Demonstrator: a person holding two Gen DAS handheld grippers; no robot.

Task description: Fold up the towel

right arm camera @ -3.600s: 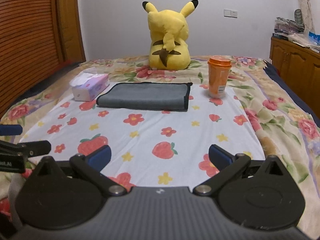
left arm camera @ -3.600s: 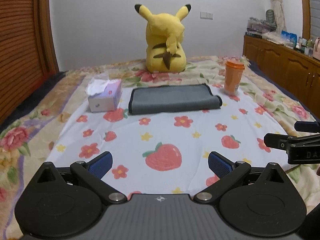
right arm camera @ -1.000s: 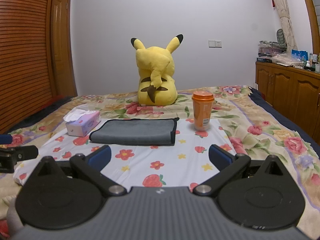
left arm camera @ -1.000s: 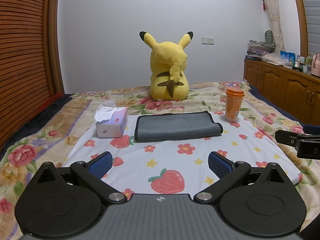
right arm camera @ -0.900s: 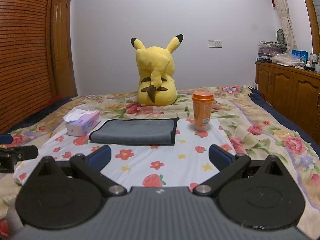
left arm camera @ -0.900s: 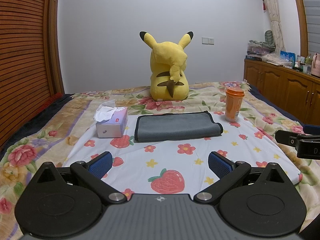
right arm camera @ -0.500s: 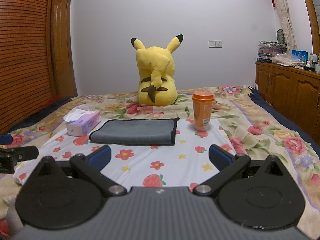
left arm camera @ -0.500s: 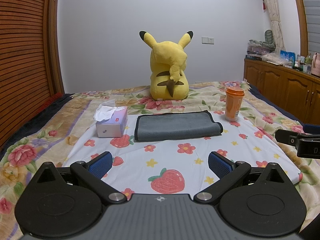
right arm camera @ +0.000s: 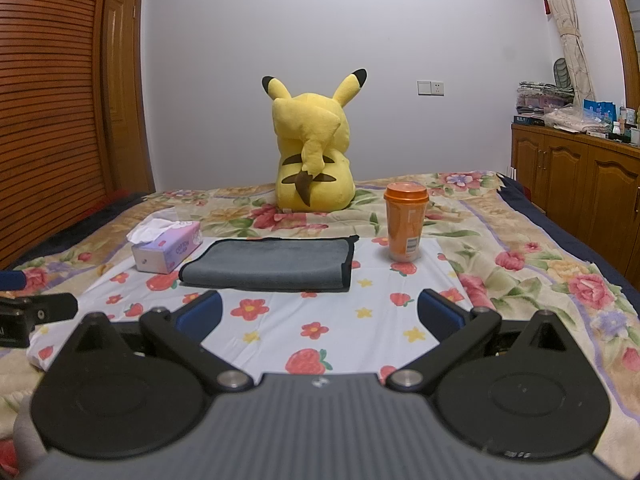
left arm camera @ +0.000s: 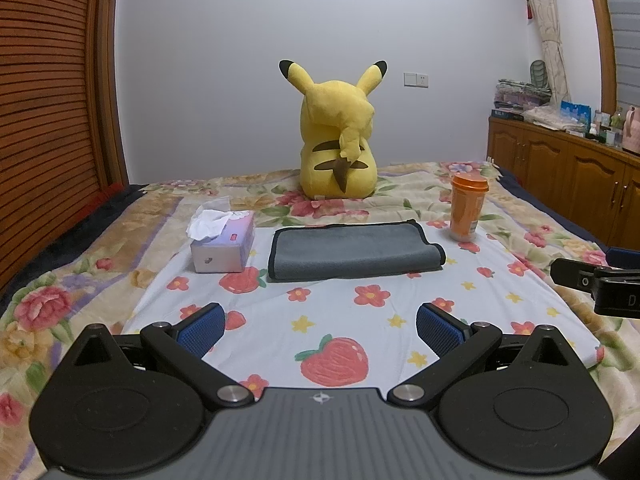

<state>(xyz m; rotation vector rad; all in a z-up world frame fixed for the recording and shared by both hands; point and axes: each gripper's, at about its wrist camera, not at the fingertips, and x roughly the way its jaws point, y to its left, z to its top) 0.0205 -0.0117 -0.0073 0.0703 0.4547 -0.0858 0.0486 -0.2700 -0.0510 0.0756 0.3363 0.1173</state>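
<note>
A grey towel with black edging [left arm camera: 352, 252] lies folded into a flat rectangle on the white flower-print cloth [left arm camera: 360, 320] on the bed; it also shows in the right wrist view [right arm camera: 272, 264]. My left gripper [left arm camera: 320, 326] is open and empty, low over the near part of the cloth, well short of the towel. My right gripper [right arm camera: 320, 314] is open and empty, also near the cloth's front. Each gripper shows at the edge of the other's view: the right gripper [left arm camera: 596, 284], the left gripper [right arm camera: 28, 312].
A tissue box [left arm camera: 224, 246] stands left of the towel and an orange lidded cup [left arm camera: 466, 208] right of it. A yellow plush toy [left arm camera: 340, 148] sits behind. A wooden cabinet [left arm camera: 572, 176] runs along the right, a slatted wooden wall [left arm camera: 48, 120] on the left.
Over 3.6 seconds both grippers have dropped lower and levelled out, so the towel appears farther away. In the last second nothing has visibly moved.
</note>
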